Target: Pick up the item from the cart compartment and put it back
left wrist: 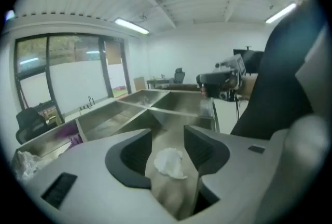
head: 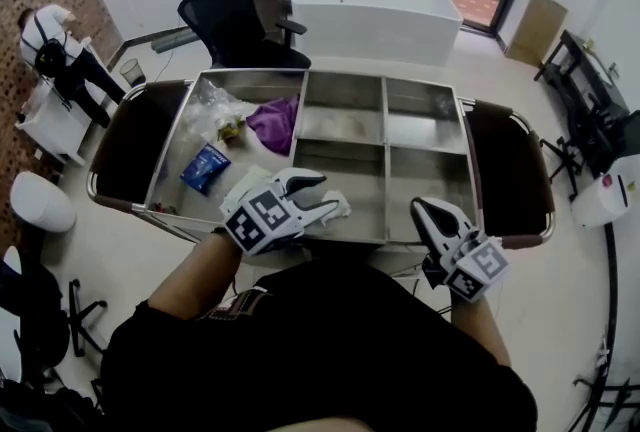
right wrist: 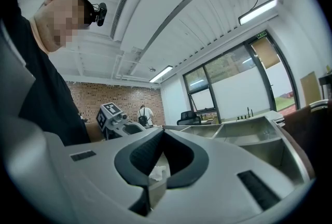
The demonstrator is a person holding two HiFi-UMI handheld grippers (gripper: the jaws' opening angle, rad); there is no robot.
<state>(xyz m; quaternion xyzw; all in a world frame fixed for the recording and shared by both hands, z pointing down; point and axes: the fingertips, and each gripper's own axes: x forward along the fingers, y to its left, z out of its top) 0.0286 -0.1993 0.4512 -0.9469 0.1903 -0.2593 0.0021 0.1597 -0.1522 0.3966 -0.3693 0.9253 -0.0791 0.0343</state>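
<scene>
The steel cart (head: 345,175) has several compartments. Its left one holds a blue packet (head: 205,167), a purple cloth (head: 275,123) and a clear plastic bag (head: 210,110). My left gripper (head: 325,195) hovers over the cart's front, left of the middle, with its jaws open. In the left gripper view a white crumpled tissue (left wrist: 168,162) lies on the steel below the left gripper (left wrist: 167,135), between the two pads and touching neither. My right gripper (head: 425,210) hangs at the cart's front right edge. It (right wrist: 163,132) is shut, tips together, with nothing seen pinched.
Dark padded ends (head: 510,170) flank the cart. A black office chair (head: 235,15) and a white tub-like counter (head: 375,15) stand behind it. A person (head: 50,50) stands far left. A white appliance (head: 605,195) and a rack sit at the right.
</scene>
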